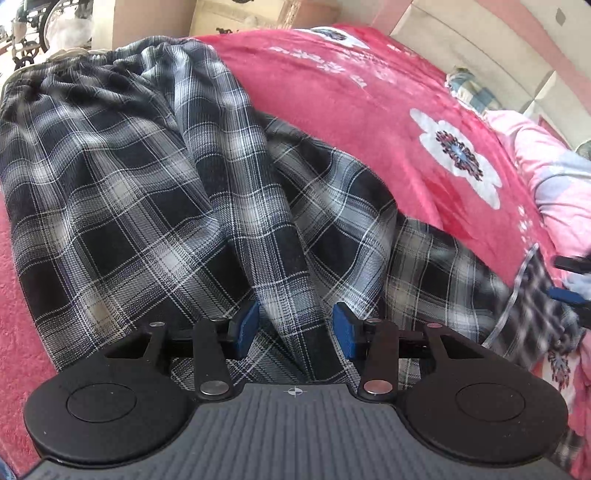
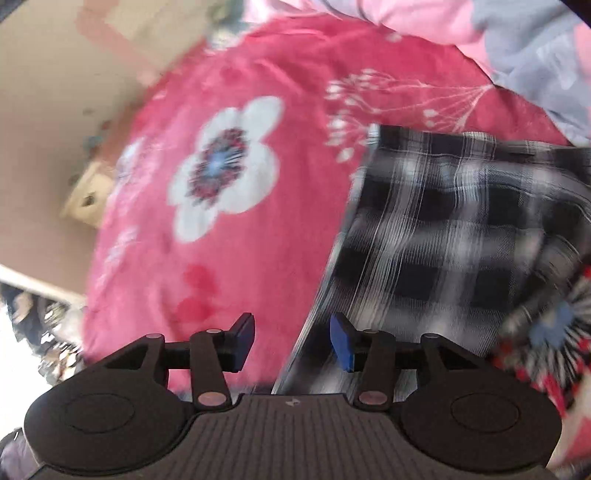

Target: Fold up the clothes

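Black, grey and white plaid trousers (image 1: 147,177) lie rumpled on a red flowered blanket (image 1: 351,103), waistband at the far left. My left gripper (image 1: 295,325) is open, its blue pads on either side of a raised fold of the plaid cloth. My right gripper (image 2: 291,341) is open over the edge of a plaid trouser leg (image 2: 461,229), which lies to the right on the blanket (image 2: 221,240); nothing is between its pads. The right gripper's fingers (image 1: 569,295) show blurred at the right edge of the left wrist view, by the leg end.
A pink and grey quilt (image 2: 498,40) is bunched at the blanket's far side; it also shows in the left wrist view (image 1: 546,177). Cardboard boxes (image 1: 155,18) and a wheel stand beyond the bed's far left. A beige wall (image 2: 55,92) lies left of the bed.
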